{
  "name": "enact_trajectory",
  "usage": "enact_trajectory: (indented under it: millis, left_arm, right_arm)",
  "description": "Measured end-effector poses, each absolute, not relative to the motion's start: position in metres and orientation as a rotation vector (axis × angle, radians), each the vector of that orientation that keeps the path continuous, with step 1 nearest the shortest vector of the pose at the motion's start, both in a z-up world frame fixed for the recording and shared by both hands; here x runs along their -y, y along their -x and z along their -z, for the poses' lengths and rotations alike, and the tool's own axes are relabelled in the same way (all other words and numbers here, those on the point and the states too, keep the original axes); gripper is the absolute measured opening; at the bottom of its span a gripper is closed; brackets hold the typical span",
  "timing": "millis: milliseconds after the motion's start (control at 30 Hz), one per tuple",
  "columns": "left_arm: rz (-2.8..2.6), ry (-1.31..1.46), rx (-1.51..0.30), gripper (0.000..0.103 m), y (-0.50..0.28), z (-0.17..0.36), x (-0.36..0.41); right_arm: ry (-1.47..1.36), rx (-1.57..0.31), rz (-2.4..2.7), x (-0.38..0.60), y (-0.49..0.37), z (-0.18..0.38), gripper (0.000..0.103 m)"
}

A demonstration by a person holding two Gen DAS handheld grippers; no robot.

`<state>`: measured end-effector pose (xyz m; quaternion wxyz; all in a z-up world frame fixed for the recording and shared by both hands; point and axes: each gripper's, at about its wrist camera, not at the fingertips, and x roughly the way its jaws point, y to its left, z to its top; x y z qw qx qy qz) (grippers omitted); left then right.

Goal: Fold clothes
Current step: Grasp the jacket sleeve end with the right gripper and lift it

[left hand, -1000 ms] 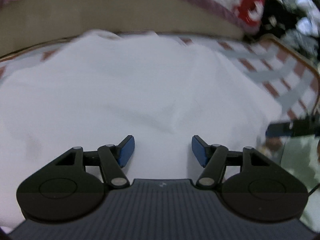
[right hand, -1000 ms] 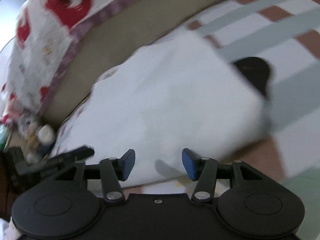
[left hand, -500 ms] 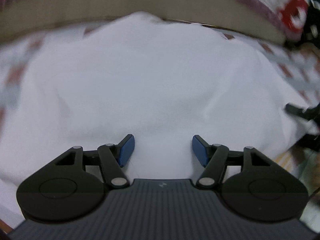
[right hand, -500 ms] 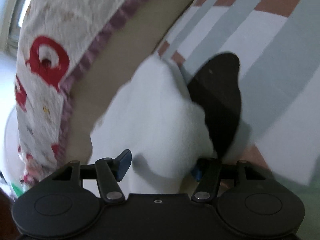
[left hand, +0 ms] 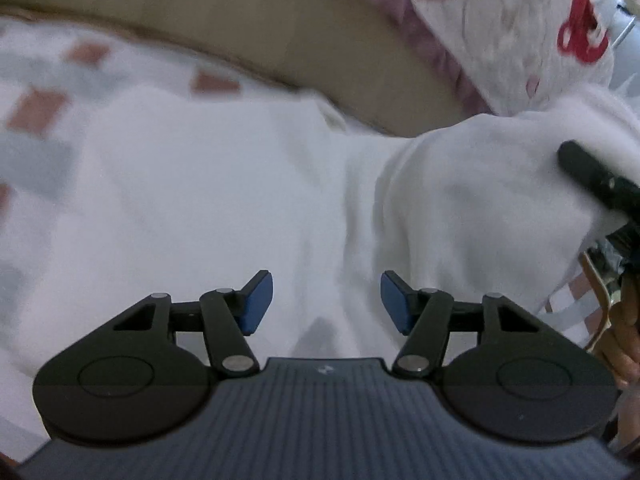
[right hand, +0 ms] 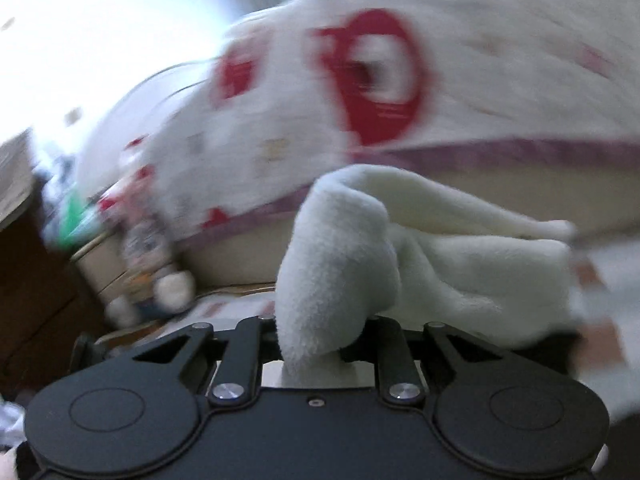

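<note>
A white fleece garment (left hand: 208, 200) lies spread on a checked sheet. My left gripper (left hand: 326, 300) is open and empty just above the cloth near its front edge. My right gripper (right hand: 320, 344) is shut on a bunched corner of the white garment (right hand: 336, 264) and holds it lifted; its pads are hidden by the cloth. In the left wrist view the right gripper's black finger (left hand: 592, 176) shows at the far right, with cloth pulled up around it.
The checked red, grey and white sheet (left hand: 36, 108) covers the bed. A tan headboard (left hand: 240, 28) and a white blanket with red prints (right hand: 380, 72) lie behind. Small toys (right hand: 168, 288) and a wooden cabinet (right hand: 32, 280) stand at the left.
My right gripper closed on the garment's corner and lifted it up and back. The left view has swung left over the cloth; its jaws stayed open.
</note>
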<state>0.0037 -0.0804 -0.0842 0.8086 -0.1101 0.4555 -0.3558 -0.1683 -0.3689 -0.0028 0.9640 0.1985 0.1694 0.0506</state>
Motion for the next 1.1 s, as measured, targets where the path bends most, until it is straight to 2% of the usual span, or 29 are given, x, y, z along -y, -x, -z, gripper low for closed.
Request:
enact_trajectory:
  millis: [100, 133, 167, 200, 267, 367, 633, 867, 1033, 1100]
  left_arm:
    - [0.661, 0.280, -1.032, 0.059, -0.021, 0.099, 0.043]
    - [0.635, 0.312, -1.068, 0.053, -0.025, 0.109, 0.037]
    - [0.609, 0.345, -1.103, 0.040, -0.029, 0.119, 0.032]
    - [0.582, 0.378, -1.138, 0.037, -0.033, 0.129, 0.026]
    - [0.529, 0.438, -1.203, 0.037, -0.042, 0.148, 0.016]
    - [0.496, 0.396, -1.194, 0.034, -0.044, 0.143, 0.017]
    - [0.488, 0.464, -1.218, 0.034, -0.054, 0.151, 0.013]
    - [0.491, 0.519, -1.234, 0.032, -0.062, 0.156, 0.009]
    - [0.484, 0.500, -1.230, 0.031, -0.061, 0.155, 0.013]
    - [0.487, 0.517, -1.227, 0.031, -0.060, 0.154, 0.010]
  right_arm:
    - [-0.275, -0.422, -0.225, 0.322, 0.132, 0.000, 0.022]
    - [-0.237, -0.465, -0.254, 0.306, 0.121, 0.007, 0.022]
    - [-0.208, -0.517, -0.266, 0.293, 0.109, 0.020, 0.022]
    - [-0.193, -0.567, -0.270, 0.284, 0.099, 0.034, 0.021]
    - [-0.209, -0.651, -0.255, 0.277, 0.090, 0.067, 0.021]
    - [-0.307, -0.700, -0.235, 0.281, 0.088, 0.105, 0.020]
    - [-0.341, -0.688, -0.238, 0.283, 0.096, 0.116, 0.020]
    - [-0.318, -0.586, -0.342, 0.262, 0.117, 0.084, 0.021]
    - [-0.149, -0.676, -0.412, 0.228, 0.109, 0.128, 0.020]
    - [-0.194, -0.656, -0.397, 0.230, 0.111, 0.135, 0.021]
